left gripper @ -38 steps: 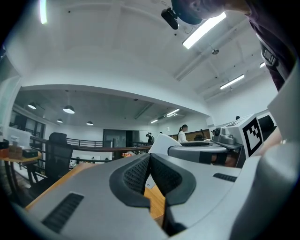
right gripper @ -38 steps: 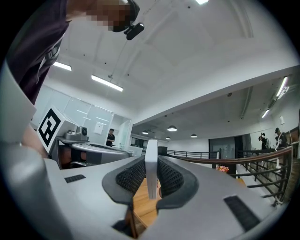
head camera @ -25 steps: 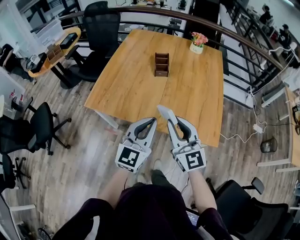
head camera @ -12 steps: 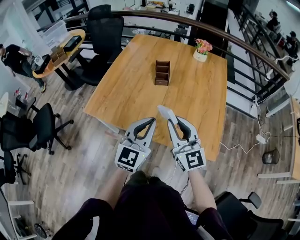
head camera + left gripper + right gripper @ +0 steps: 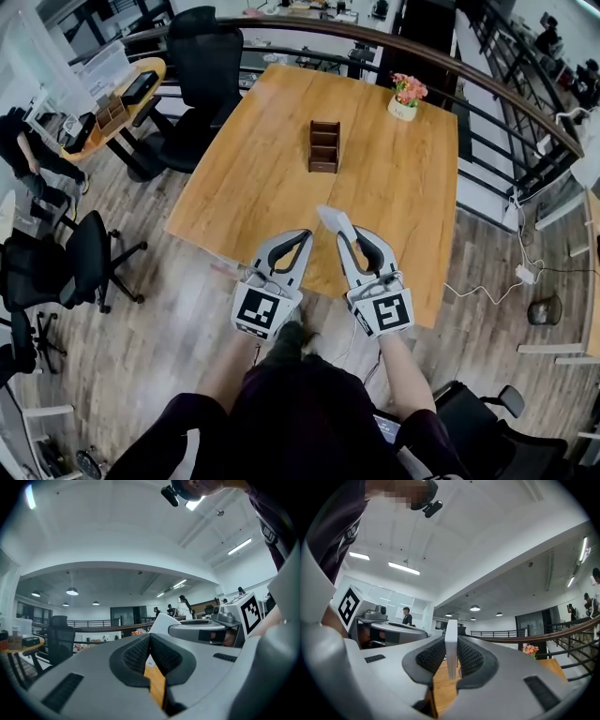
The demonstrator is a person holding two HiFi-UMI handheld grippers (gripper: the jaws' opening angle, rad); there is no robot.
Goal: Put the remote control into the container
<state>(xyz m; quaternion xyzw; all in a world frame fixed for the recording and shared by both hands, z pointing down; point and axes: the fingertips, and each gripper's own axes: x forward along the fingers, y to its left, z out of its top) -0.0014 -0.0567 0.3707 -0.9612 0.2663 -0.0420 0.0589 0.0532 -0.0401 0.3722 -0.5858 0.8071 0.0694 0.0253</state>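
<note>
My right gripper (image 5: 345,236) is shut on a slim white remote control (image 5: 335,221), whose end sticks out past the fingertips over the near edge of the wooden table (image 5: 253,178). In the right gripper view the remote (image 5: 451,641) stands edge-on between the black pads (image 5: 432,656). My left gripper (image 5: 292,239) hangs beside it, shut, with nothing between its pads (image 5: 137,652). A brown wooden container (image 5: 324,147) with stepped compartments stands upright at the middle of the table, well beyond both grippers.
A pot of pink flowers (image 5: 407,96) sits at the table's far right corner. A black office chair (image 5: 201,66) stands at the far left corner. More chairs (image 5: 66,267) are on the left floor. A curved railing (image 5: 487,89) runs behind the table.
Both grippers have moved slightly forward toward the table, the remote still held. A person in the left background has shifted position.
</note>
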